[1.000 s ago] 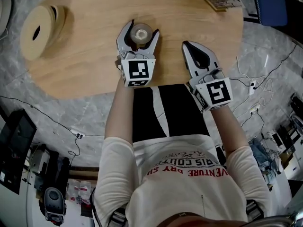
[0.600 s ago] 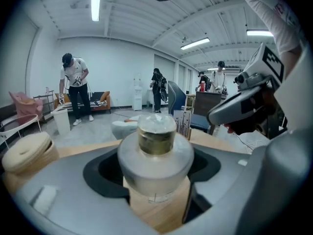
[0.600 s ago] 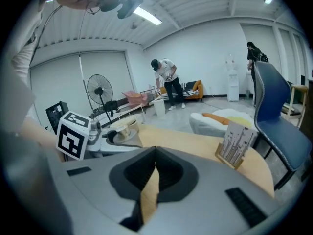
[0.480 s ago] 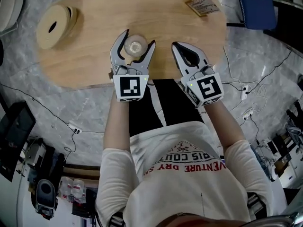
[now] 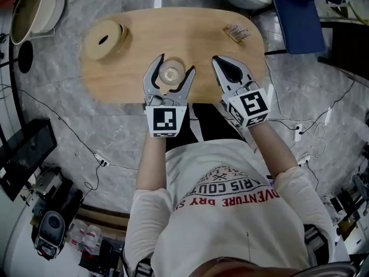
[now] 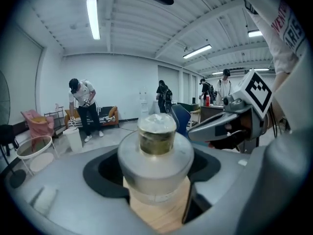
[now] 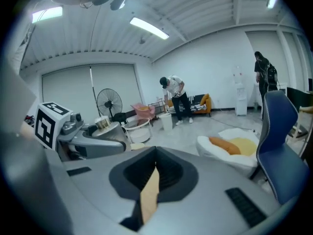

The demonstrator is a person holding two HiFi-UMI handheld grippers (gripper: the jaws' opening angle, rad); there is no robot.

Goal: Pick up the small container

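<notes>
The small container (image 5: pixel 172 72), a round jar with a clear top and a wide grey band, is held well above the wooden table (image 5: pixel 196 33). My left gripper (image 5: pixel 173 68) is shut on it, one jaw on each side. In the left gripper view the small container (image 6: pixel 155 146) fills the middle between the grey jaws, upright. My right gripper (image 5: pixel 225 63) hangs beside it to the right, shut and empty; in its own view the right gripper (image 7: pixel 154 156) has its tips together with only a sliver of table showing behind.
A tape roll (image 5: pixel 104 39) lies at the table's left end and a small printed packet (image 5: pixel 236 32) at its right end. A blue chair (image 5: pixel 300 16) stands past the table on the right. Cables trail over the marble floor (image 5: pixel 69 131).
Both grippers have risen together, the left one carrying the container off the table. The table now looks smaller and farther below.
</notes>
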